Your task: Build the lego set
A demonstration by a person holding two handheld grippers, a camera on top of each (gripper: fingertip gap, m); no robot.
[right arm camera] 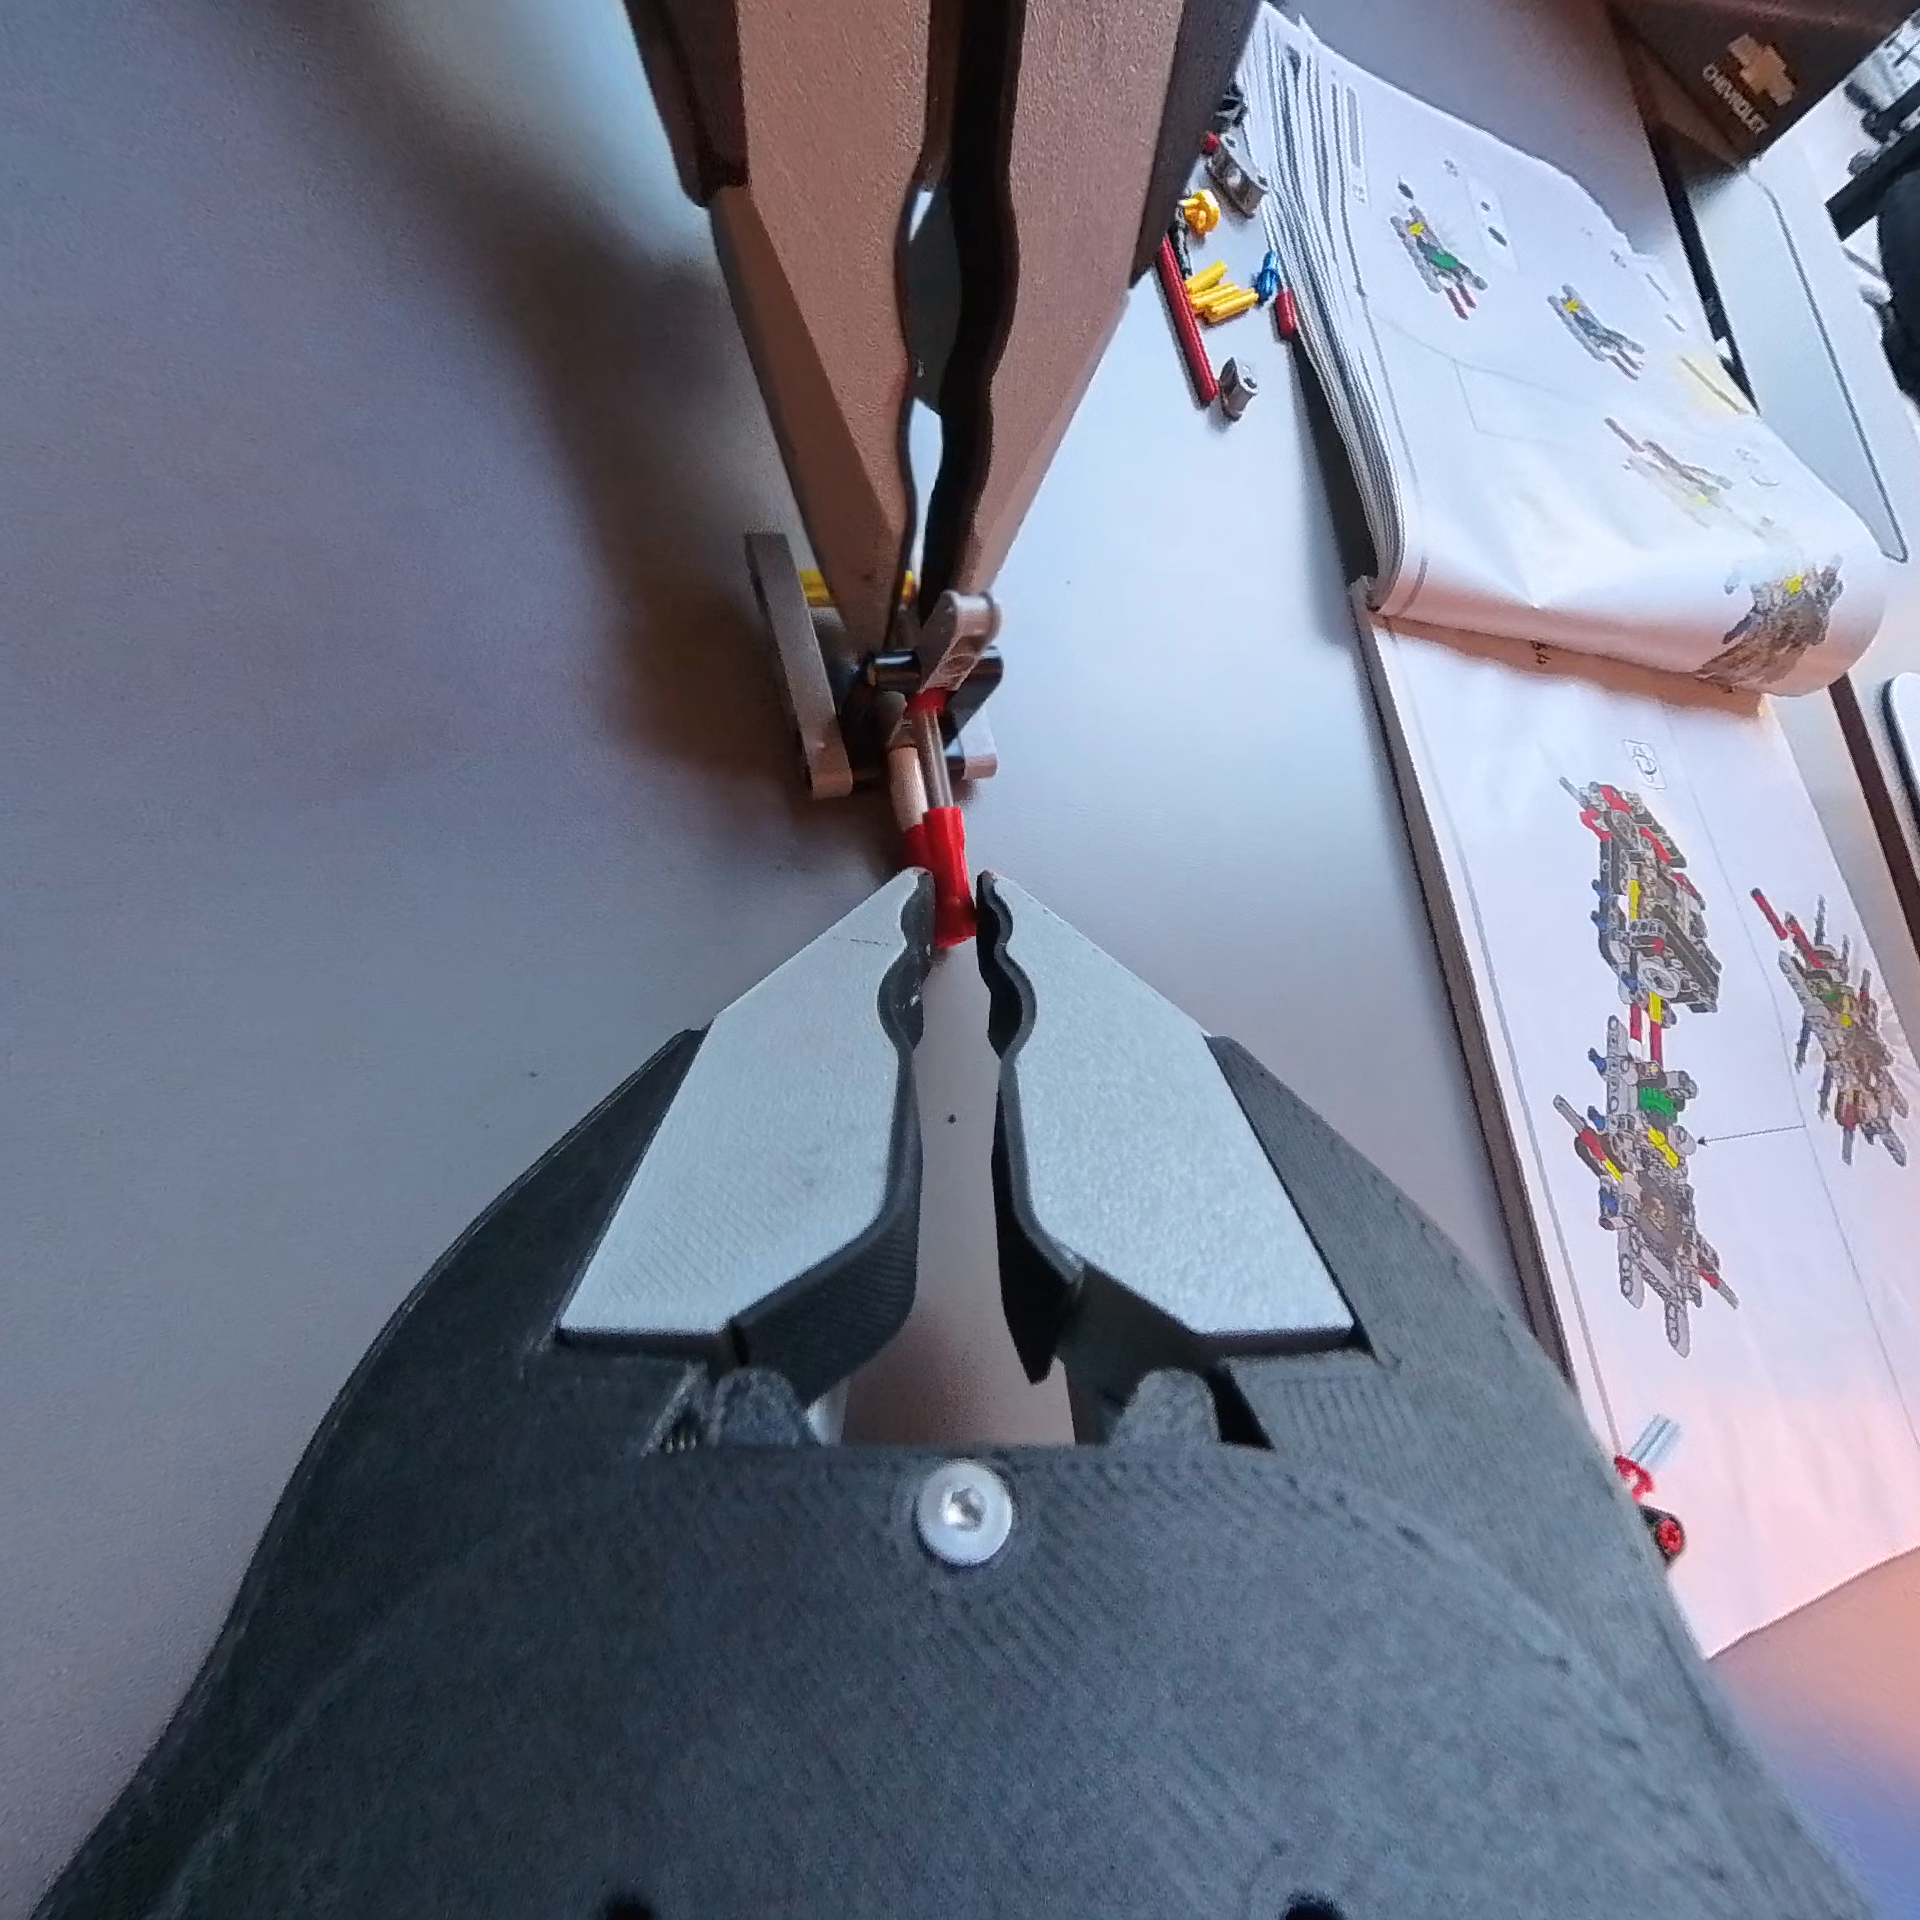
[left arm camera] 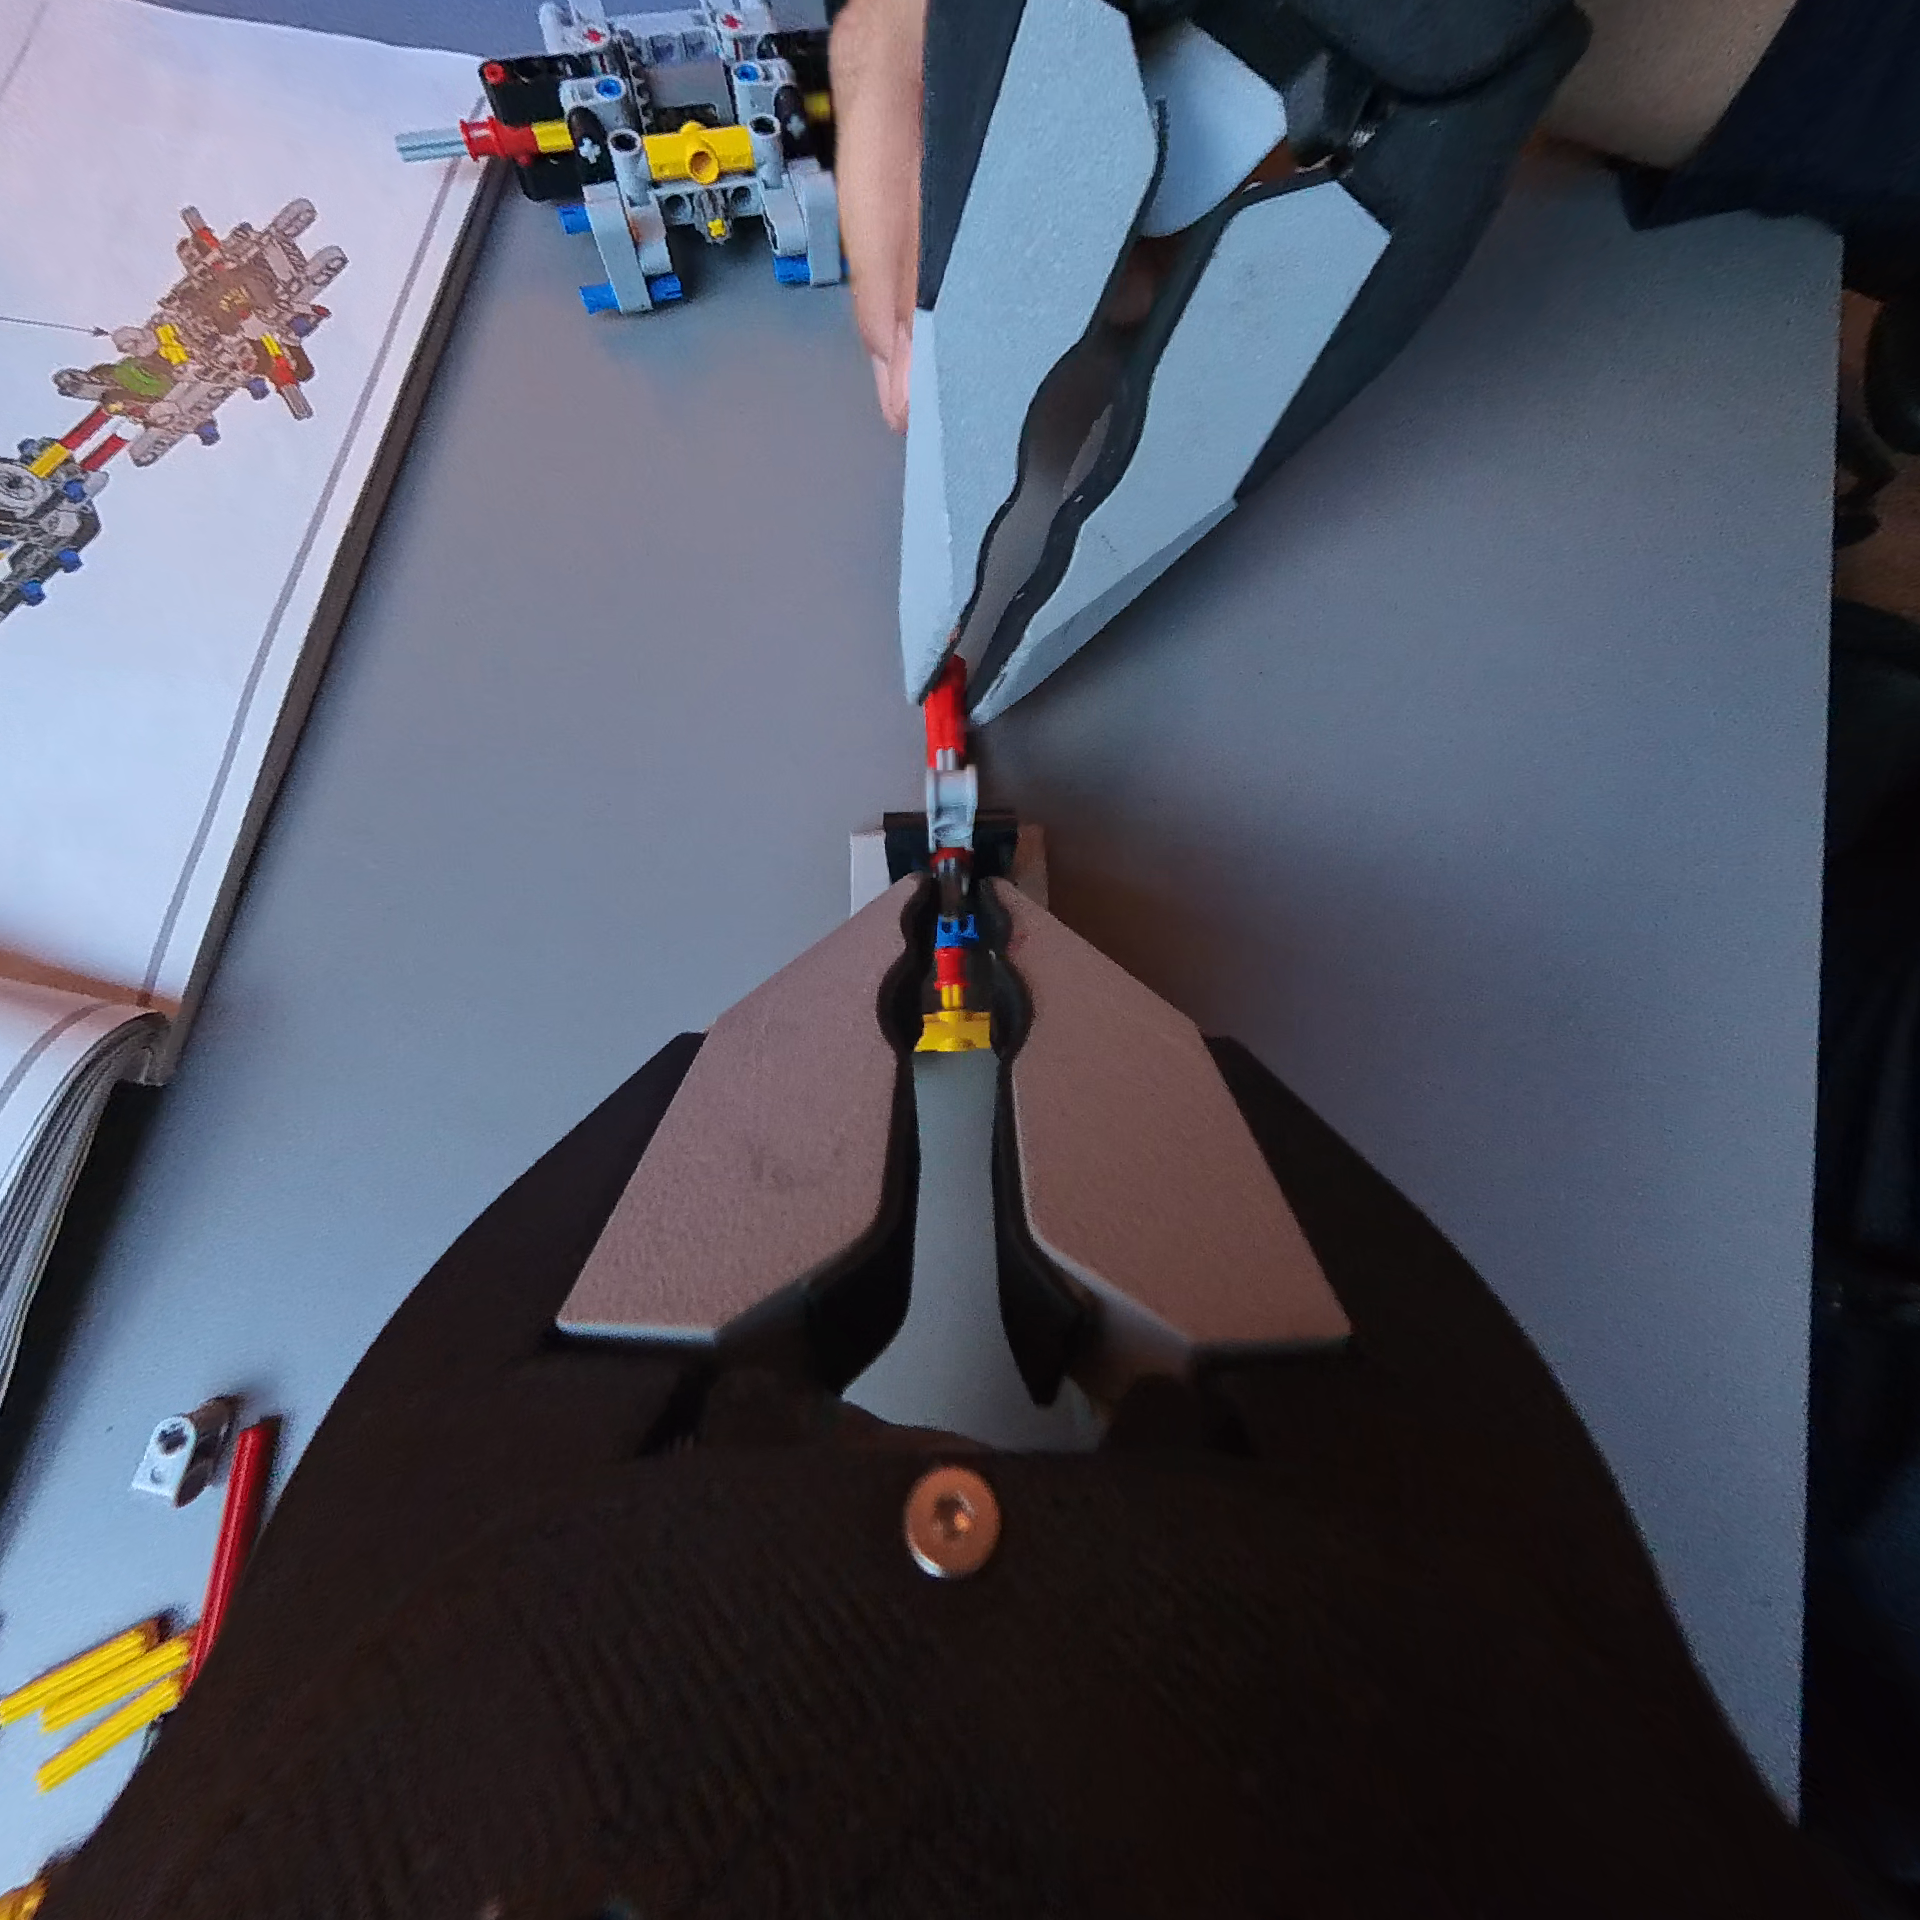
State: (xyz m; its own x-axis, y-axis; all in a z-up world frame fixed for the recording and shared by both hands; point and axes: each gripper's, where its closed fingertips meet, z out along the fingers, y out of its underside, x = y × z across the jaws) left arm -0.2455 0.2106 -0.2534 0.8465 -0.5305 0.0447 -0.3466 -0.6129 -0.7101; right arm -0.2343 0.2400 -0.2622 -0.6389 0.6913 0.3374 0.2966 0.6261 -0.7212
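Gripping opposite ends of one slim toy-brick axle assembly (left arm camera: 948,831), both tools are closed on it: the left gripper (left arm camera: 954,883) pinches the end carrying blue, red and yellow pieces, and the right gripper (right arm camera: 948,891) clamps the red sleeve (right arm camera: 940,862) at the far end. A light-grey connector sits between them, above a small black-and-grey piece (right arm camera: 821,675) on the grey table (left arm camera: 623,727) (whether they touch, I cannot tell). Loose yellow and red axles (left arm camera: 104,1683) lie lower left. Farther off, an open instruction booklet (left arm camera: 156,364) and a partly built brick model (left arm camera: 675,156) occupy the upper left, well apart.
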